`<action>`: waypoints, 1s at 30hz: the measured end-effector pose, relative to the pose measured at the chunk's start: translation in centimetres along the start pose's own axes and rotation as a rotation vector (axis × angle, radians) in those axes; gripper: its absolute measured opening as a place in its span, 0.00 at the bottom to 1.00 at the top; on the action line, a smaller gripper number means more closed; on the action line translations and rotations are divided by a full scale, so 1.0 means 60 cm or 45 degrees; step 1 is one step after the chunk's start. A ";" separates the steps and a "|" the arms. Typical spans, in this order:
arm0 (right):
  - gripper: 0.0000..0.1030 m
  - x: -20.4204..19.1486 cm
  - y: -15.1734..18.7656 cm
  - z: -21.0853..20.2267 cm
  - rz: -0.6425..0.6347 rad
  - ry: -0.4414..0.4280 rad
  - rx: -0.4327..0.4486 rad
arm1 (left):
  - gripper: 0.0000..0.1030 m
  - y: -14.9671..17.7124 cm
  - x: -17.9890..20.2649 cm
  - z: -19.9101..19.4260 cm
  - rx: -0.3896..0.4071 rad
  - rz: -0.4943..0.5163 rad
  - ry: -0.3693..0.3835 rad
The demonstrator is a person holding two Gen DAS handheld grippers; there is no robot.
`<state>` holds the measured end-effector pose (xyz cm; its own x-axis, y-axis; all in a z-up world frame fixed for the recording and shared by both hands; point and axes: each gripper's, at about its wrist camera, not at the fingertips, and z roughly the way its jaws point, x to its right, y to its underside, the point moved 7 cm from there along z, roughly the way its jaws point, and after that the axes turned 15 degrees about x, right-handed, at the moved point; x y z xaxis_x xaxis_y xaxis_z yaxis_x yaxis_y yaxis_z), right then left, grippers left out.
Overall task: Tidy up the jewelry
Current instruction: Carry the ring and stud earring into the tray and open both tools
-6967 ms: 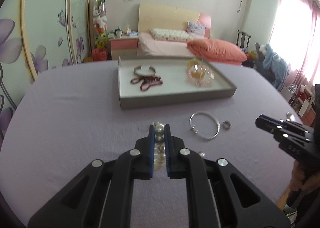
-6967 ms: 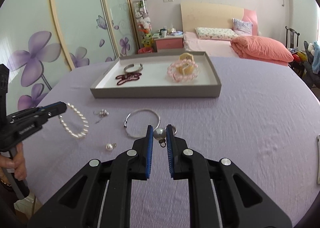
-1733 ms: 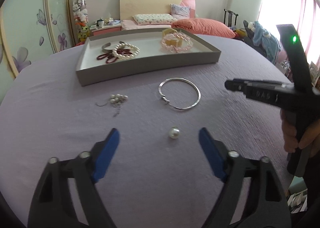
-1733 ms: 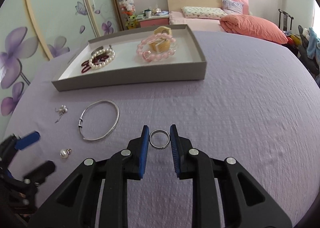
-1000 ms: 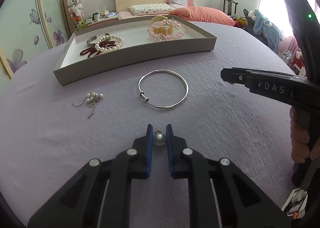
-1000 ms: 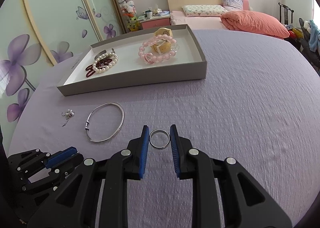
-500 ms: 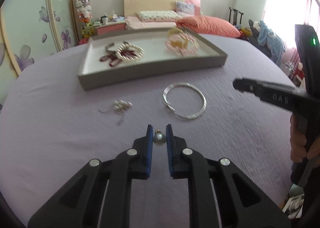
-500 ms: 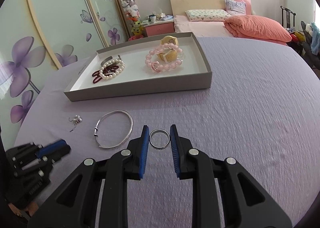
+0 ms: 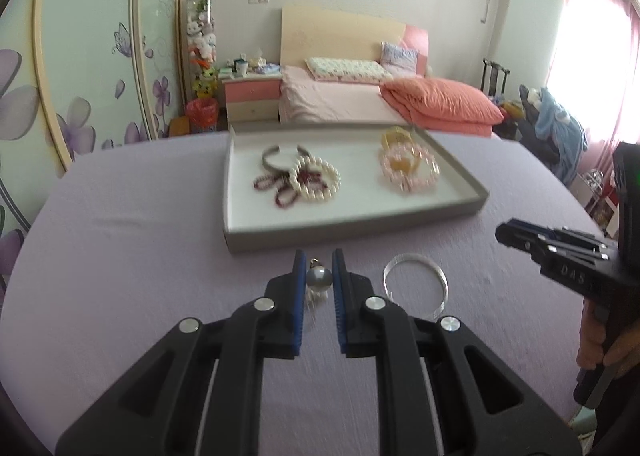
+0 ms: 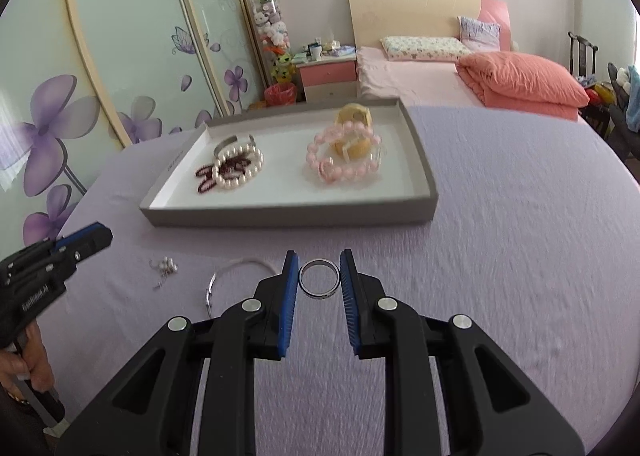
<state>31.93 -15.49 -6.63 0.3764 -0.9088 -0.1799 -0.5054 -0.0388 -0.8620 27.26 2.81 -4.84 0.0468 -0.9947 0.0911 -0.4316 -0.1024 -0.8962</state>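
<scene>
Left wrist: left tongs (image 9: 319,276) pinch pearl earring (image 9: 319,279); "DAS"-marked right tongs (image 10: 319,279) pinch ring (image 10: 319,279).

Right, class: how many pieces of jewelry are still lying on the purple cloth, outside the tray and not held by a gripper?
2. The silver bangle lies just in front of the tray, and the small pearl earring lies left of it. More could be hidden behind the grippers.

In the right wrist view the silver bangle (image 10: 224,276) is partly hidden behind the right gripper (image 10: 319,279). Below the left gripper (image 9: 319,280), a small pale cluster (image 9: 316,298) is too blurred to identify.
</scene>
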 end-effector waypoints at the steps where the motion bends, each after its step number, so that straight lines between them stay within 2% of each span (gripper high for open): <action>1: 0.22 -0.001 -0.012 0.001 -0.007 0.004 0.017 | 0.13 -0.012 -0.002 0.003 0.018 -0.005 -0.001; 7: 0.22 -0.007 -0.082 0.017 -0.041 0.020 0.127 | 0.13 -0.085 -0.009 0.036 0.127 -0.035 -0.014; 11: 0.22 -0.009 -0.126 0.043 -0.027 0.015 0.187 | 0.13 -0.116 -0.014 0.072 0.150 -0.069 -0.024; 16: 0.22 -0.008 -0.150 0.085 -0.023 0.021 0.211 | 0.13 -0.138 -0.011 0.116 0.157 -0.091 -0.029; 20: 0.22 0.000 -0.151 0.125 -0.023 0.039 0.196 | 0.13 -0.142 -0.009 0.145 0.148 -0.095 -0.036; 30: 0.22 0.018 -0.112 0.192 -0.019 0.070 0.099 | 0.13 -0.135 -0.009 0.195 0.111 -0.097 -0.037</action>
<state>44.68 -11.42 -6.48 0.3392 -0.9298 -0.1427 -0.4377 -0.0218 -0.8989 41.26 4.18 -2.71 0.1031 -0.9835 0.1487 -0.3462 -0.1757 -0.9216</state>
